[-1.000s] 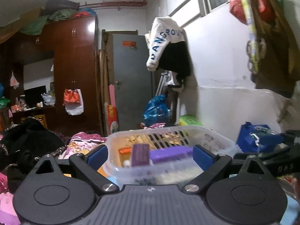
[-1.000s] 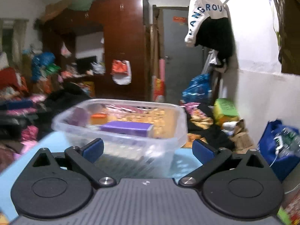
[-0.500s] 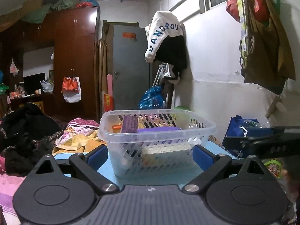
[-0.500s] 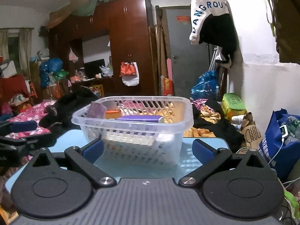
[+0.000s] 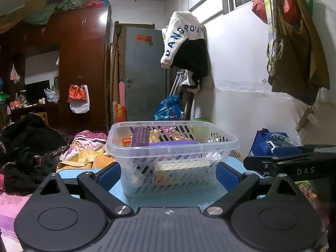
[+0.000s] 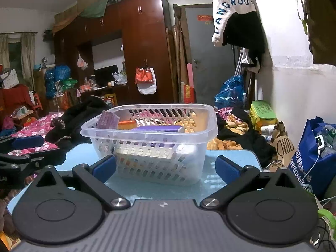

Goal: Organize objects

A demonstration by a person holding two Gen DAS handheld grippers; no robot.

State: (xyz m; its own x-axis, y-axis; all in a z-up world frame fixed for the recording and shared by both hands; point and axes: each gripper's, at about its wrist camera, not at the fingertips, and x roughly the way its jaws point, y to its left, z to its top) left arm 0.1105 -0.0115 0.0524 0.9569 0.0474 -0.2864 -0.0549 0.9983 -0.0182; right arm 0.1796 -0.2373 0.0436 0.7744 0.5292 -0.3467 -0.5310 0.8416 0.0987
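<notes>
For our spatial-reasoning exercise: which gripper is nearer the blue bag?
Right. The right gripper has the blue bag just to its right; the left gripper sits farther left, beyond the right gripper.

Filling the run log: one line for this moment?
left tool open | right tool open | purple boxes in basket on blue table

One clear basket on one blue table, straight ahead of both tongs. Inside it I count two purple boxes and one orange thing; lower stuff too blurry.
</notes>
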